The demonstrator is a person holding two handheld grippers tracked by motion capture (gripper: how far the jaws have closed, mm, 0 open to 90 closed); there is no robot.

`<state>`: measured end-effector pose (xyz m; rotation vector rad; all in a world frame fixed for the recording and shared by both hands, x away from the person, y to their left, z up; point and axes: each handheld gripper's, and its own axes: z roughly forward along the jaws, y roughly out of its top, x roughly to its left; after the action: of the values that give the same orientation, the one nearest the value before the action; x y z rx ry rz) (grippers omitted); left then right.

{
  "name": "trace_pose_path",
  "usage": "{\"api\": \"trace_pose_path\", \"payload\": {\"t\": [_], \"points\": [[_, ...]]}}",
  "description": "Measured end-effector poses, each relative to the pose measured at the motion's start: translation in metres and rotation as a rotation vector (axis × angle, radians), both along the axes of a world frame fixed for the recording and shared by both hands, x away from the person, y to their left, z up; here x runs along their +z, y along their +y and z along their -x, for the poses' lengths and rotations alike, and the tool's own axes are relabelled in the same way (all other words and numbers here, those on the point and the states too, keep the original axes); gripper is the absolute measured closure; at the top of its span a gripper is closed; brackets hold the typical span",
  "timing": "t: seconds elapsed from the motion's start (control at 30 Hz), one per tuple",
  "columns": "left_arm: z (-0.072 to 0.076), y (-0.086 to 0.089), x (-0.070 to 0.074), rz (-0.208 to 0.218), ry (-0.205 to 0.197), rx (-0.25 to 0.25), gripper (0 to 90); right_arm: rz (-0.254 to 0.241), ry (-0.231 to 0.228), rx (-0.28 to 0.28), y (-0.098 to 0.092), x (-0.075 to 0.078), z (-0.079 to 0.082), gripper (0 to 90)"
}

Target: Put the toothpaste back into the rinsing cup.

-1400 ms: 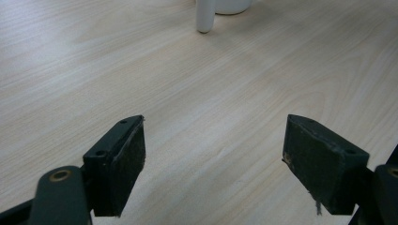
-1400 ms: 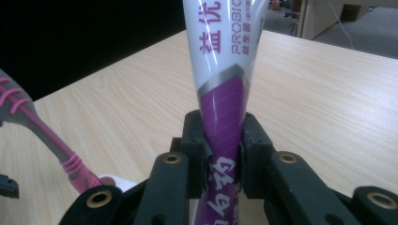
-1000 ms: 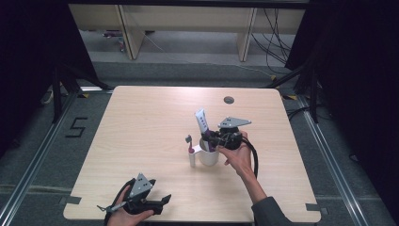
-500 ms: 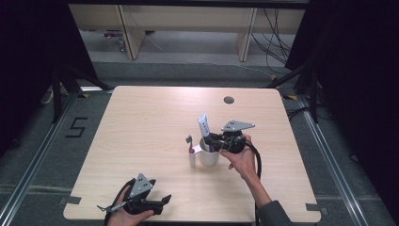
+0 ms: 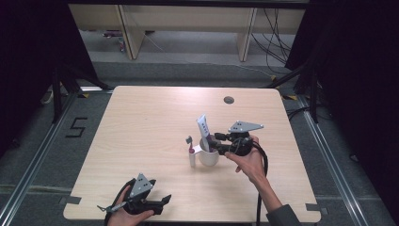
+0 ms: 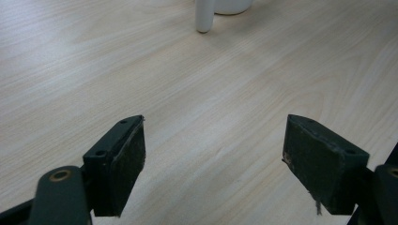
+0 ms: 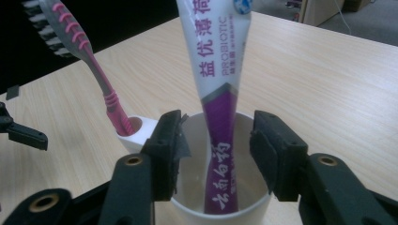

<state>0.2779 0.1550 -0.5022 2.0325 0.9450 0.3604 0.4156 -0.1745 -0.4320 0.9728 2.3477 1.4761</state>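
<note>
- Toothpaste tube (image 7: 217, 98) stands upright in the white cup (image 7: 220, 206), its purple lower part down inside and its white printed part rising above the rim; in the high view the cup (image 5: 208, 157) sits a little right of the table's middle.
- The right gripper (image 7: 216, 150) has its jaws parted on either side of the tube with a gap showing on both sides, so it holds nothing; a second ago the gripper sat closer against the tube, and the tube has since straightened slightly, which suggests a release just made.
- By that reading, the tube has been placed in the cup, and what follows is probably drawing the hand back without knocking it.
- A pink toothbrush (image 7: 94, 70) leans in the small side holder (image 7: 136, 129) joined to the cup, just beside the left jaw.
- The left gripper (image 6: 213, 159) rests wide open and empty near the front edge of the table (image 5: 146, 122), unchanged over the last second.
- The tube's cap end is hidden inside the cup, and its top is cut off in the right gripper view, so how firmly it stands cannot be told.
</note>
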Motion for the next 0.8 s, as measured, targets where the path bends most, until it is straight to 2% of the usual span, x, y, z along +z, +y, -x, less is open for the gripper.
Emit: {"api": "trace_pose_path", "payload": {"t": [0.03,0.07,0.13,0.17,0.2,0.23,0.27,0.3,0.33,0.4,0.43,0.47,0.53,0.63,0.7,0.73,0.77,0.8], "points": [[0.000,0.000,0.000,-0.004,0.000,0.006,21.3,-0.008,-0.006,0.004,-0.002,0.000,-0.001,51.7],[0.000,-0.002,0.000,0.020,-0.002,0.014,21.3,-0.005,-0.016,-0.003,-0.004,0.001,0.000,50.6],[0.000,-0.001,0.000,0.015,-0.002,0.011,21.3,-0.015,0.007,-0.017,-0.008,0.002,0.002,49.3],[-0.001,0.000,0.000,-0.002,-0.005,0.011,21.3,-0.006,-0.006,-0.019,-0.011,0.003,0.002,49.2],[0.000,0.001,0.000,-0.002,-0.002,0.005,21.3,-0.007,0.001,-0.036,-0.013,0.003,0.004,48.9],[0.000,0.000,0.000,-0.002,-0.002,0.005,21.3,-0.010,-0.012,-0.024,-0.016,0.003,0.002,48.3],[0.000,-0.001,-0.001,0.024,-0.002,0.016,21.3,-0.009,-0.016,-0.024,-0.018,0.004,0.003,48.2],[0.000,0.000,0.000,-0.001,0.000,0.002,21.3,-0.015,0.000,-0.036,-0.019,0.004,0.004,48.0],[0.000,0.000,0.000,0.001,-0.001,0.003,21.3,-0.009,-0.020,-0.035,-0.022,0.004,0.004,47.7],[0.000,0.000,0.000,0.000,0.000,0.003,21.3,-0.016,-0.001,-0.038,-0.025,0.005,0.005,46.9],[0.000,-0.001,-0.001,0.010,-0.002,0.011,21.3,-0.014,0.012,-0.059,-0.026,0.006,0.007,46.1],[-0.001,0.000,0.000,-0.003,-0.002,0.006,21.3,-0.013,-0.010,-0.050,-0.028,0.006,0.006,45.3],[-0.001,0.001,0.000,-0.009,-0.004,0.008,21.3,-0.032,0.012,-0.056,-0.029,0.006,0.008,43.9],[0.000,0.000,0.000,-0.003,-0.001,0.006,21.3,-0.012,-0.016,-0.064,-0.033,0.007,0.008,39.7],[0.000,0.001,0.000,-0.003,0.000,0.005,21.3,-0.015,-0.003,-0.063,-0.034,0.007,0.009,37.6],[0.000,0.001,0.000,-0.003,0.001,0.005,21.3,-0.032,0.015,-0.069,-0.034,0.006,0.011,36.2],[0.000,0.001,0.000,-0.004,0.002,0.004,21.3,-0.020,-0.007,-0.064,-0.036,0.005,0.010,34.7],[-0.001,0.001,-0.001,-0.003,0.003,0.005,21.3,-0.020,-0.004,-0.078,-0.037,0.005,0.011,33.8]]}}
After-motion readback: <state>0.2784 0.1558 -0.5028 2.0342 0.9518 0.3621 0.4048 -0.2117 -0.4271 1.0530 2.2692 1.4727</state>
